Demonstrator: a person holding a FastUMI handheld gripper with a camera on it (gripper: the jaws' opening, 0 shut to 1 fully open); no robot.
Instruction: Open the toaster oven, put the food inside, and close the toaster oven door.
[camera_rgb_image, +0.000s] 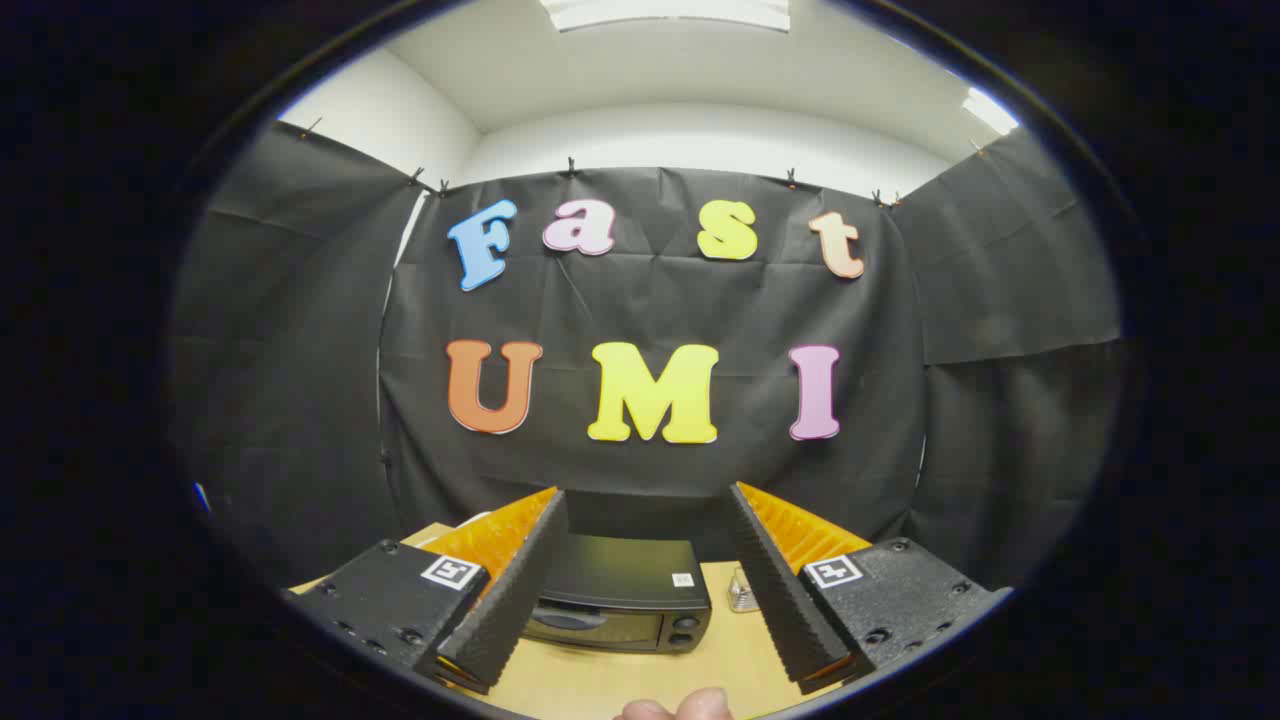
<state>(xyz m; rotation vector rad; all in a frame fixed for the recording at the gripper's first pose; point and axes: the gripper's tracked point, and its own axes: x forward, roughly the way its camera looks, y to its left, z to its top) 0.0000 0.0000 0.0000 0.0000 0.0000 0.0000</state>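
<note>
— How is the gripper (645, 500) being held?

— It is being held above the light wooden table (610, 685), with its two fingers spread wide apart. Nothing is being gripped between them.

— And where is the oven being seen?

— The black box-shaped toaster oven (615, 595) is being seen between the two fingers and beyond them, well apart from their tips. It is being carried by the table, toward the table's far edge, close to the black cloth wall (650, 300). Its glass door is being kept closed, and two round knobs are being shown at the right side of its front.

— Is something else being carried by the table?

— Yes. A small clear glass-like object (741, 592) is being seen just beside the oven's right side, partly hidden behind the right finger. What it is exactly cannot be told.

— Is the food being seen?

— It cannot be told from this view.

— And the person?

— A fingertip of a hand (690, 706) is being shown at the table's near edge, below the fingers.
</note>
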